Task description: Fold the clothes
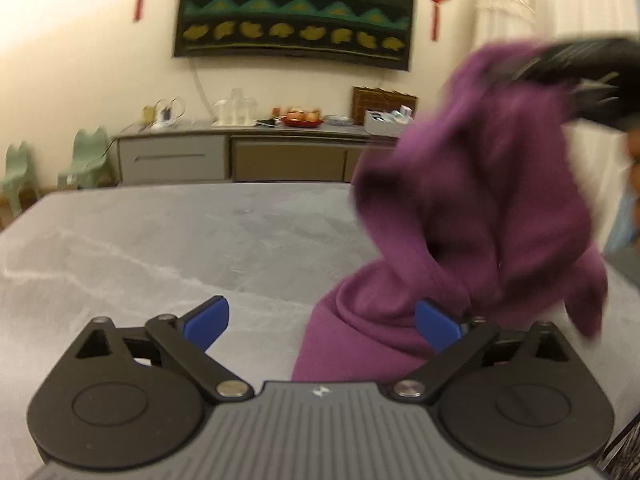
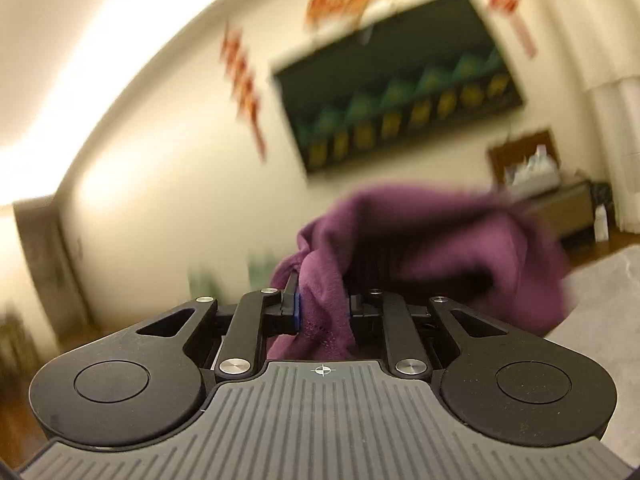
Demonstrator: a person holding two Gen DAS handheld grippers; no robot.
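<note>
purple garment [image 1: 480,208], grey marbled table [image 1: 160,240], blue pads [image 1: 208,320]

No legible txt or labels anywhere.

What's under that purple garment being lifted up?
The grey table lies under the purple garment, whose lower end still rests on it. The right gripper holds the cloth up; the left gripper is open. The tabletop beneath the heap is covered.

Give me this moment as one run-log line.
right gripper: shut on purple garment, lifted | left gripper: open, beside it | table
</note>
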